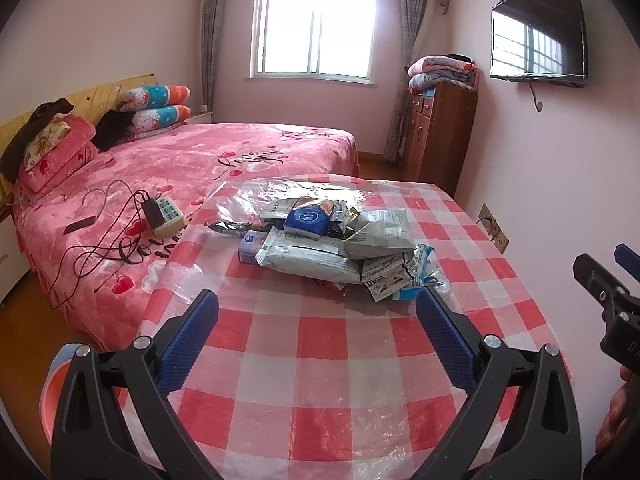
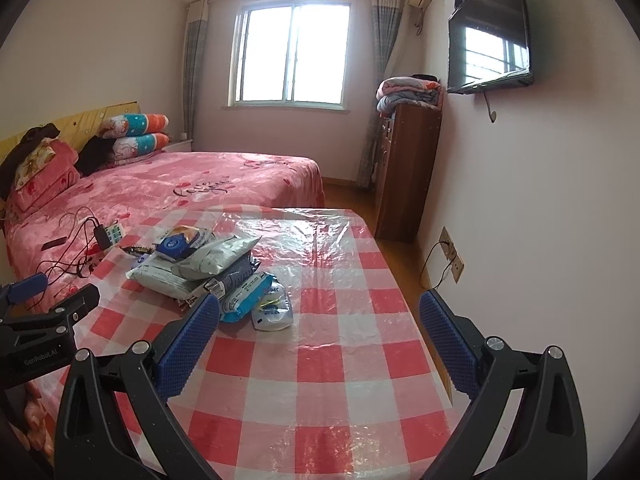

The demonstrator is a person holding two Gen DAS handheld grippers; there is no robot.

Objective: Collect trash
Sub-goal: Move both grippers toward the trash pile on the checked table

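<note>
Left gripper (image 1: 316,312) and right gripper (image 2: 320,316): both spread wide, empty. Crinkled foil wrappers (image 1: 336,240) heaped mid-bench (image 1: 320,380); glossy checked plastic cover bare near edge.

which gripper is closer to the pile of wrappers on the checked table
Right, narrowly, as far as these views show. The right gripper has its left finger beside the pile of wrappers, at its near edge. The left gripper faces the pile from just short of it. Both are open and empty.
</note>
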